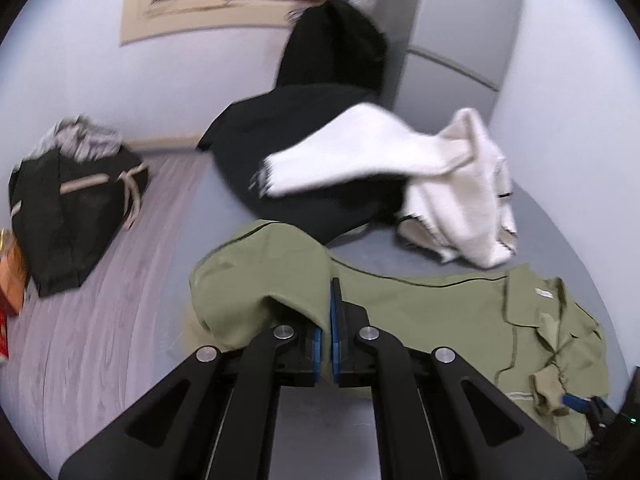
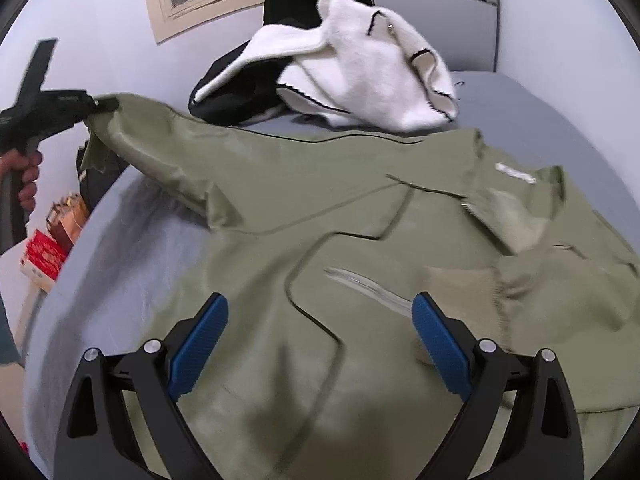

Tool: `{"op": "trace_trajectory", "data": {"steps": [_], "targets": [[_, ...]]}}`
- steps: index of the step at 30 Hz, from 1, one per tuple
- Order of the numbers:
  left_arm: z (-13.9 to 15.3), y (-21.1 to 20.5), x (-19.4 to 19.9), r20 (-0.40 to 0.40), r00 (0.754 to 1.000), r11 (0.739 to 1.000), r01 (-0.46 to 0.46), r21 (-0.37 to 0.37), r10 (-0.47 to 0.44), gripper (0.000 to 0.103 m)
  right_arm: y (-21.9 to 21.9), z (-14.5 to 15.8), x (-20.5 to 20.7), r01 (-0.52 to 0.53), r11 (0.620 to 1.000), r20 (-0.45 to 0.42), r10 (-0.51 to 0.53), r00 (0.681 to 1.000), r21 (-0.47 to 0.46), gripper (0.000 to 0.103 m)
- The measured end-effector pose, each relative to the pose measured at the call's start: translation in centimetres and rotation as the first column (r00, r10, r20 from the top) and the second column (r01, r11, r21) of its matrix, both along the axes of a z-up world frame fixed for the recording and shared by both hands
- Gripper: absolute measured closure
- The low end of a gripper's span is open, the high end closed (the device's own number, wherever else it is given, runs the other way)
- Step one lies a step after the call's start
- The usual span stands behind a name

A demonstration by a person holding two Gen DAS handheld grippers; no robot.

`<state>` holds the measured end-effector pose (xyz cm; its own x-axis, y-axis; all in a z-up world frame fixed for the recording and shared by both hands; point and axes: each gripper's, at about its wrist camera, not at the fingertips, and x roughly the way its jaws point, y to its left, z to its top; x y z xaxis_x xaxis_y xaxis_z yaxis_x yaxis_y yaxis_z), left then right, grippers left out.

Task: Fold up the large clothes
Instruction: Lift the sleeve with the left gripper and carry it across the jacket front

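Olive jacket (image 2: 320,208) sleeve pinched by left gripper (image 1: 333,320), right gripper (image 2: 320,320) spread wide, empty.

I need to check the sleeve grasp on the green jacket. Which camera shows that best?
The right wrist view: the left gripper is seen from the side, pinching the olive green jacket by its lifted sleeve end. The left wrist view shows only shut jaws with fabric draped over them.

Black gripper (image 2: 320,344) arms, blue ribbed pads (image 2: 198,344), silver screws (image 2: 152,346)
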<state>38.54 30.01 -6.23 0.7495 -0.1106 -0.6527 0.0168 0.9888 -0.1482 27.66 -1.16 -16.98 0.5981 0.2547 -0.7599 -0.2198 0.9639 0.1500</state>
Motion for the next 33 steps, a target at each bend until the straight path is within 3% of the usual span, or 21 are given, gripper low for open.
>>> {"op": "trace_trajectory", "data": {"steps": [7, 17, 27, 33], "targets": [[2.4, -2.6, -0.5, 0.044, 0.996, 0.997, 0.081, 0.016, -0.082, 0.097, 2.8, -2.1, 4.4, 0.038, 0.997, -0.031, -0.036, 0.999, 0.066, 0.011], [2.5, -2.1, 0.0, 0.048, 0.995, 0.996, 0.086, 0.016, -0.087, 0.097, 5.3, -4.7, 10.0, 0.044, 0.995, -0.054, -0.039, 0.998, 0.092, 0.013], [0.8, -1.7, 1.4, -0.005, 0.998, 0.997, 0.068, 0.021, -0.068, 0.097, 6.2, -5.0, 7.6, -0.006, 0.997, -0.066, 0.012, 0.998, 0.081, 0.017], [1.0, -4.2, 1.8, -0.017, 0.993, 0.991, 0.114, 0.065, -0.113, 0.097, 7.3, -5.8, 7.5, -0.022, 1.0, -0.06, 0.022, 0.998, -0.01, 0.016]]}}
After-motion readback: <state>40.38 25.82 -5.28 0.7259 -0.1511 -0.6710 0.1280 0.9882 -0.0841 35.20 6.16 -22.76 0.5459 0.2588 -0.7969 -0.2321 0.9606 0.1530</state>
